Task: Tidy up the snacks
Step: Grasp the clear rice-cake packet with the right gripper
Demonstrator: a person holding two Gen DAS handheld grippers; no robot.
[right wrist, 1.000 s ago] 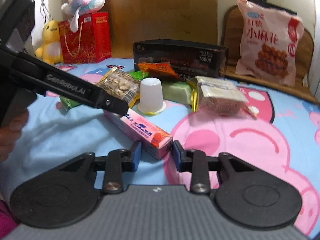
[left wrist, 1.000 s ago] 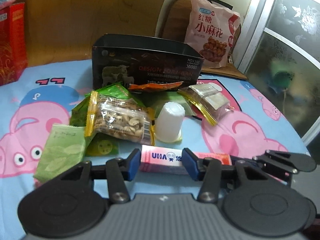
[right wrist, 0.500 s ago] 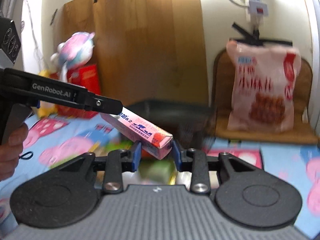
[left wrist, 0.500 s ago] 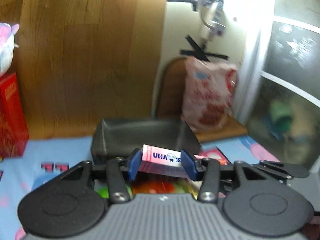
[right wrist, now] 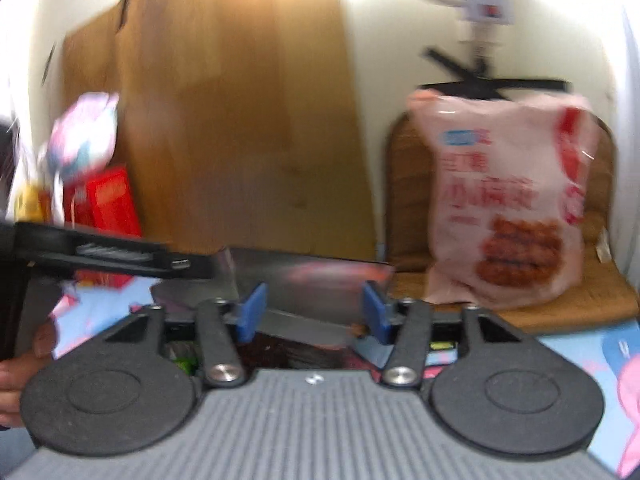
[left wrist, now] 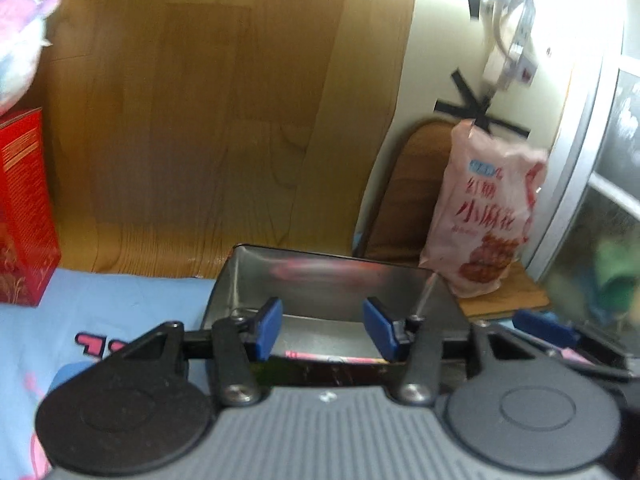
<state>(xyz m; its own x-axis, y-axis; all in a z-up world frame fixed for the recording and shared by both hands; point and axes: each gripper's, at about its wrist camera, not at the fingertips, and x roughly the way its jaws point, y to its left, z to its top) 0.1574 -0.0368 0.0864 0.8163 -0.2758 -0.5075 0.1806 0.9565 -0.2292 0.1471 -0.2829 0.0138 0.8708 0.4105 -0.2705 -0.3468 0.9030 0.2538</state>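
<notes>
A: Where do the grippers stand?

B: Both hang over the dark tin box [left wrist: 332, 280] at the back edge of the bed; the left gripper [left wrist: 324, 330] has its blue pads spread wide with nothing between them; the right gripper [right wrist: 312, 316] is spread wide too, also with nothing in it.

A: And the snack?

B: A pink carton [left wrist: 332, 356] lies low in the box, just under the left gripper; only a thin strip of it shows over the near wall, so I take it for the long pink box, though the view is poor.

A: What could go wrong from here?

B: The two grippers sit close together above one narrow box; pulling them back at once could knock one against the other, or catch a finger on the box rim and tip or shove it along the blue sheet [left wrist: 100, 308]. If the carton rests slantwise on the wall, a nudge could flip it out.

A: Count what shows.

B: One tin box; one pink carton in it; one big pink snack bag [right wrist: 504, 200] standing against the chair at the right; one red gift box [left wrist: 24, 208] at the left edge; two grippers. The right view is blurred, so smaller packets below the fingers cannot be counted.
</notes>
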